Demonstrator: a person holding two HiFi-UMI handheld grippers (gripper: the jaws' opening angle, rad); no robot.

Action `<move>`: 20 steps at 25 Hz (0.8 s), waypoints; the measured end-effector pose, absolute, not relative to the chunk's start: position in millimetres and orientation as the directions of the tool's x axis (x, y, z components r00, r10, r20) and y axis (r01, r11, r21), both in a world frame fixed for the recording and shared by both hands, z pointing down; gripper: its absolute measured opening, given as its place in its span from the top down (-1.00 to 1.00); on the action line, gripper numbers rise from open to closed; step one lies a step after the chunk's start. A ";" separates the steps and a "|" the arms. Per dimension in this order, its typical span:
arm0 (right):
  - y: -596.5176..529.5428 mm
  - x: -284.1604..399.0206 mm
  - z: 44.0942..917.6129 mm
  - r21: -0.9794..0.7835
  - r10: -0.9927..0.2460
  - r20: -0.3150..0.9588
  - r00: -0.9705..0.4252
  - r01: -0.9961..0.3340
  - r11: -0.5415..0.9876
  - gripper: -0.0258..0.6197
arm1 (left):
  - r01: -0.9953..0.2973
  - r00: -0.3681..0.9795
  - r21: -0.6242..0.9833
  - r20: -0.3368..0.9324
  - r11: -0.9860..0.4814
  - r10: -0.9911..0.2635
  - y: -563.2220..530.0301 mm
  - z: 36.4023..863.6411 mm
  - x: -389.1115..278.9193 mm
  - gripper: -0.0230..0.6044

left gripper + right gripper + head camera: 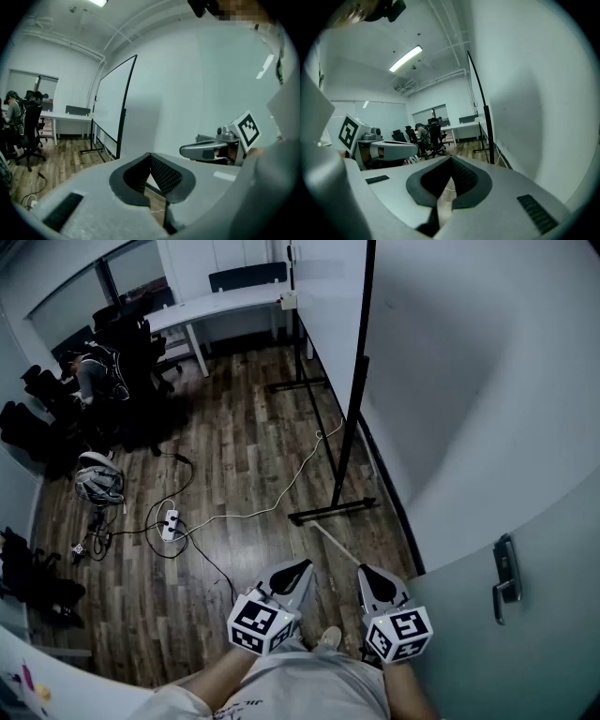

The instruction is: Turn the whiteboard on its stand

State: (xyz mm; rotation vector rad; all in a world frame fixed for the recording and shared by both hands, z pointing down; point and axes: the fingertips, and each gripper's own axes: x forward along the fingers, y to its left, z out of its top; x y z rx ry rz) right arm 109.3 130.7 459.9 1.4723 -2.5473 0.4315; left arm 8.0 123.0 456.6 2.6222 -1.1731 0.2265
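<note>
Jaws together; left gripper (298, 566), right gripper (368, 571) abreast, angled down.

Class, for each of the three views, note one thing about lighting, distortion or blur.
Head view: dim, bluish light, darkest around the office chairs. Left gripper view: black vignette in the corners, and a mosaic patch at top right. Right gripper view: the ceiling lamp glares, and the wide lens bows the whiteboard frame.
</note>
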 end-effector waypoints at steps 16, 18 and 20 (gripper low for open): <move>132.2 97.3 459.4 -0.228 -0.826 0.275 -0.492 -0.868 0.441 0.91 | -0.736 0.676 0.167 0.250 -0.656 -0.694 127.2 453.5 -6.6 0.89; 130.3 95.1 458.5 -0.233 -0.833 0.264 -0.487 -0.870 0.435 0.91 | -0.734 0.677 0.165 0.251 -0.658 -0.692 126.6 454.8 -10.9 0.89; 129.3 90.8 459.6 -0.227 -0.837 0.265 -0.479 -0.875 0.428 0.91 | -0.734 0.678 0.165 0.249 -0.659 -0.692 126.6 455.3 -17.1 0.89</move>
